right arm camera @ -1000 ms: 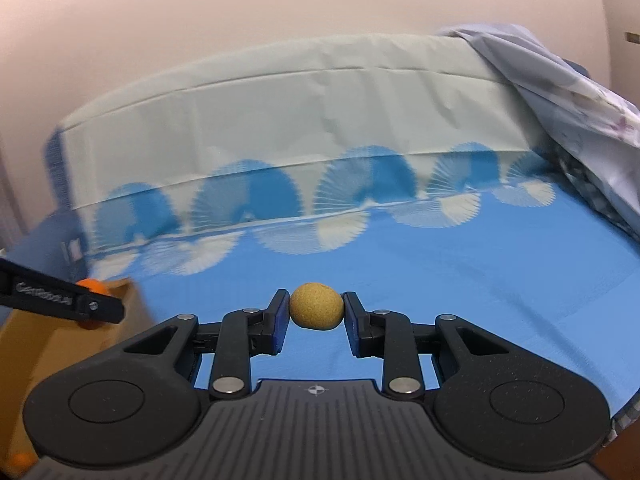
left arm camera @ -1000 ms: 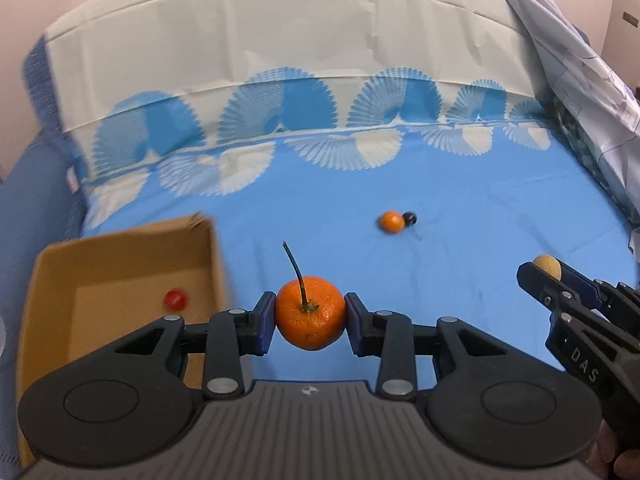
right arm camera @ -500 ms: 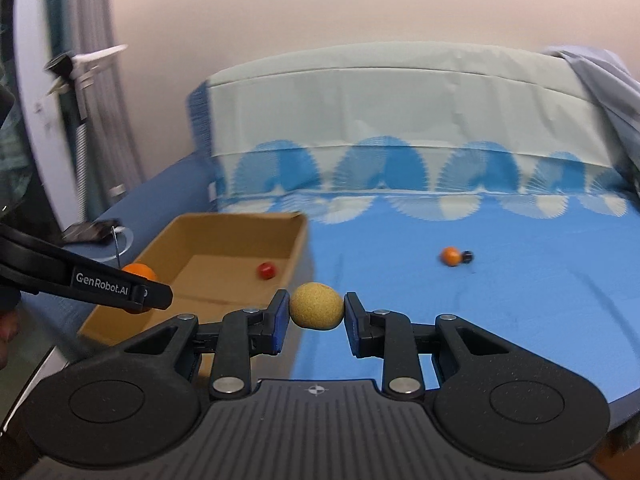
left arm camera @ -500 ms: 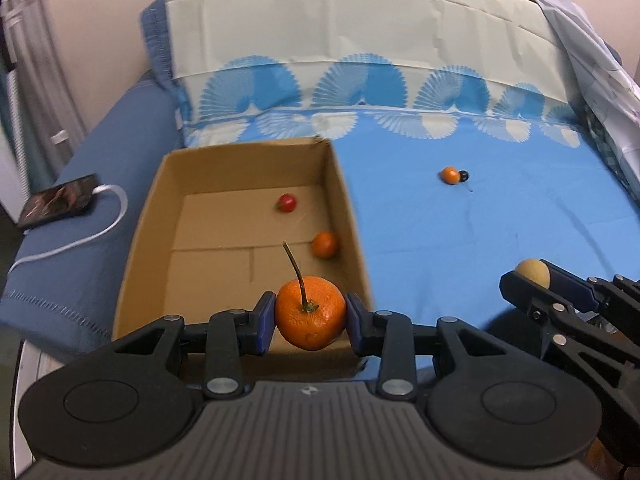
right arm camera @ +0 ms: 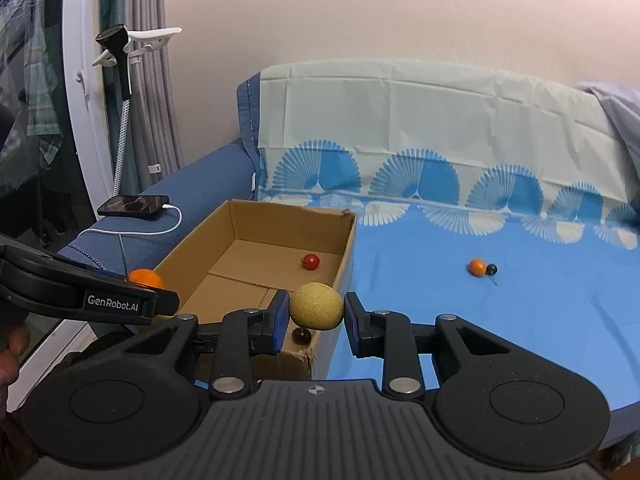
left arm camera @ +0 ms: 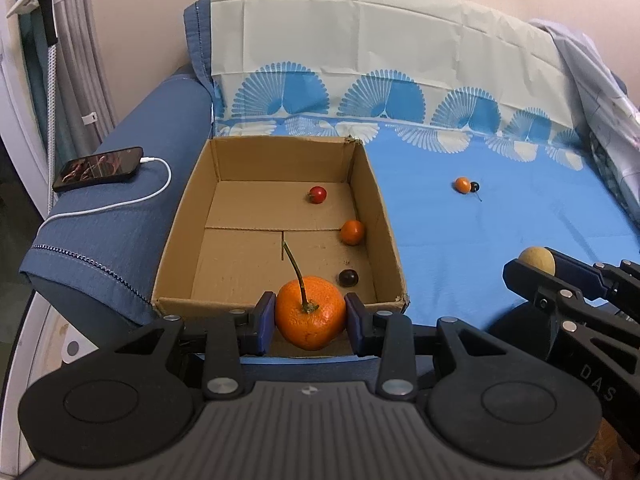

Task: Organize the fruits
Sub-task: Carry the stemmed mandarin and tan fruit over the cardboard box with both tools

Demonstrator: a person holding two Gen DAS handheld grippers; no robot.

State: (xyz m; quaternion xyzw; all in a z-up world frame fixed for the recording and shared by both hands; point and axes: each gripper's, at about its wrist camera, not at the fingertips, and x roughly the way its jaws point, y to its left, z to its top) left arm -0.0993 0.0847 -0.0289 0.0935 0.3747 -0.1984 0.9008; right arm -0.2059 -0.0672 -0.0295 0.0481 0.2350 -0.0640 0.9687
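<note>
Fruits are split three ways: a red tomato [left arm camera: 317,194], a small orange [left arm camera: 352,232] and a dark grape [left arm camera: 348,277] lie in the cardboard box [left arm camera: 176,224], a little orange fruit [left arm camera: 463,185] touching a dark berry [left arm camera: 474,187] sits well apart on the blue bed sheet [left arm camera: 500,220], and two are held. The left gripper [left arm camera: 310,318] has its jaws clamped on a stemmed tangerine [left arm camera: 310,312], right at the box's near wall, stem upright. The right gripper [right arm camera: 316,312] has its jaws clamped on a tan round fruit [right arm camera: 317,306] near the box's front right corner. The left one looks nearer to a drop; the box floor lies just ahead of it.
</note>
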